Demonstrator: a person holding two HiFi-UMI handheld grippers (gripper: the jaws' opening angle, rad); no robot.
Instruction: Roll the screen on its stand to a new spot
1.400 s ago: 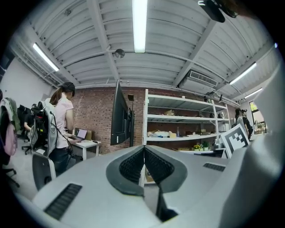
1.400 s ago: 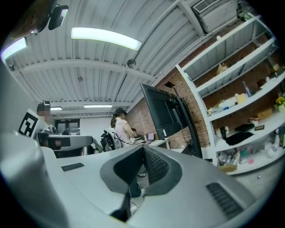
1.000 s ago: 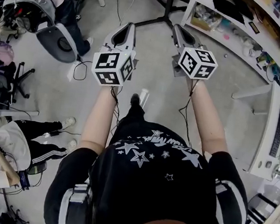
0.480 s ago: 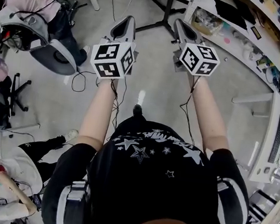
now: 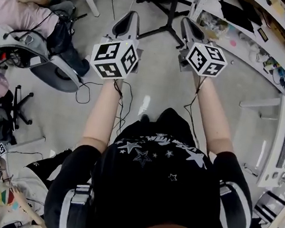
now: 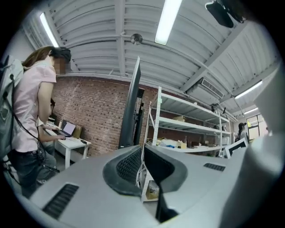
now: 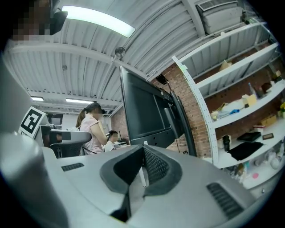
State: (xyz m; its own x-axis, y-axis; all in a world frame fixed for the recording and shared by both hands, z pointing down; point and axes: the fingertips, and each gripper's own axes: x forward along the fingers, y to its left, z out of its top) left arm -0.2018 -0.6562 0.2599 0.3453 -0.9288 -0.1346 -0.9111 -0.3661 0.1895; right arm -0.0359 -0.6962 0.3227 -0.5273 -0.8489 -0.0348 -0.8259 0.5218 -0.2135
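Workshop floor (image 5: 156,87), shelving (image 5: 244,30) at right: the screen (image 7: 142,111) on its stand (image 5: 170,14) rises just ahead of the left gripper (image 5: 127,20) and right gripper (image 5: 187,25), both closed on nothing. The panel is probably top-heavy and fragile. It is best pushed by the stiff pole, held low.

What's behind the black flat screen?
Behind the black flat screen: a red brick wall, with a white metal shelf rack beside it. The wall directly behind the panel is hidden.
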